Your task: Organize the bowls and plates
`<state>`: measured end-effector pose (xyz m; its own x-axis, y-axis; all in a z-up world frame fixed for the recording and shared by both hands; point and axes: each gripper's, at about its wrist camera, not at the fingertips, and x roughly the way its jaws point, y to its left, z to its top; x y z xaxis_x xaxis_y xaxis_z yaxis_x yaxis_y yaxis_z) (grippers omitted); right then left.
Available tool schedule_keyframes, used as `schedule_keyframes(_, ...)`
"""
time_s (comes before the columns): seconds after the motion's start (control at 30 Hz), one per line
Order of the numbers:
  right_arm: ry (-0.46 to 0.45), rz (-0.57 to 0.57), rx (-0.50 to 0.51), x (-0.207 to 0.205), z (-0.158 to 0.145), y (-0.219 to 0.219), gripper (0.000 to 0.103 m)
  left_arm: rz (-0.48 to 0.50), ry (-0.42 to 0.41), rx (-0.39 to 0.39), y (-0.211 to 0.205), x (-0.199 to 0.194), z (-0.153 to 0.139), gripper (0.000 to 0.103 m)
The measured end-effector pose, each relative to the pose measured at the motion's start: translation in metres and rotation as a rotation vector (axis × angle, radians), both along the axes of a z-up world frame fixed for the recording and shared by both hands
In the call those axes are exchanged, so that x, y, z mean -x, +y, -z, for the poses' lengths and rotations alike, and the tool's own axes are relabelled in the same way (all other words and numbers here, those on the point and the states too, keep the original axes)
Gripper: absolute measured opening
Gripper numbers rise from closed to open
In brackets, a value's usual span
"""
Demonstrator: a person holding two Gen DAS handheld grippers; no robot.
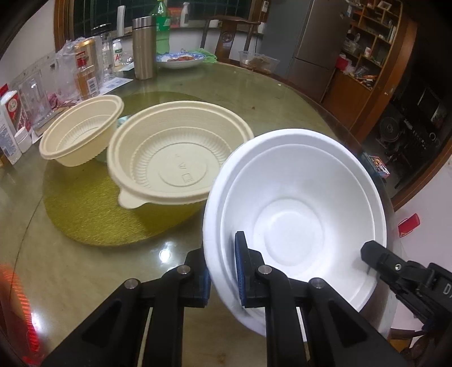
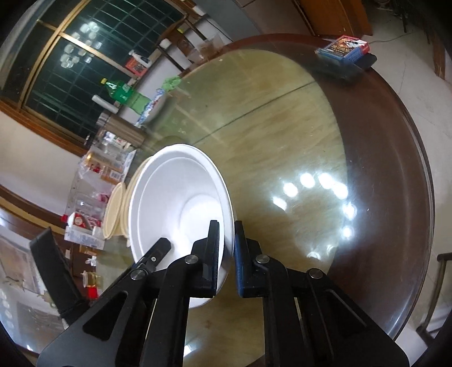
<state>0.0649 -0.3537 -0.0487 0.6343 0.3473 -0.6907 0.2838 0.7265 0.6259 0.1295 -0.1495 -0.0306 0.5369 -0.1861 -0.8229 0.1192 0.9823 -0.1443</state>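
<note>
A white foam bowl (image 1: pixel 293 209) is held tilted above the glass table (image 1: pixel 84 268), gripped on two sides of its rim. My left gripper (image 1: pixel 223 271) is shut on its near-left rim. My right gripper (image 2: pixel 226 254) is shut on the opposite rim of the white bowl (image 2: pixel 175 197); its black finger shows in the left wrist view (image 1: pixel 375 257). A large cream plastic bowl (image 1: pixel 175 152) and a smaller cream bowl (image 1: pixel 82 132) sit on a gold round mat (image 1: pixel 99 214) to the left.
The table's far left holds a steel flask (image 1: pixel 144 48), a green bottle (image 1: pixel 161 25), jars, boxes and a blue-rimmed dish of food (image 1: pixel 180 60). A clear container (image 1: pixel 258 60) stands at the back. A blue card box (image 2: pixel 343 50) lies near the table's edge.
</note>
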Motion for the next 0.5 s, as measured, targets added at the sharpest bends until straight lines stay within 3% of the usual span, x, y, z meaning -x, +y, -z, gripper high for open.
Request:
schedule_keyframes(0.27, -0.055, -0.054, 0.011, 0.017, -0.015, 0.025, 0.010, -0.018, -0.054, 0.004, 0.027, 0.023, -0.017, 0.013)
schedule_keyframes(0.5, -0.088, -0.145, 0.010, 0.019, -0.021, 0.066, 0.010, -0.089, -0.092, 0.011, 0.070, 0.045, -0.027, 0.013)
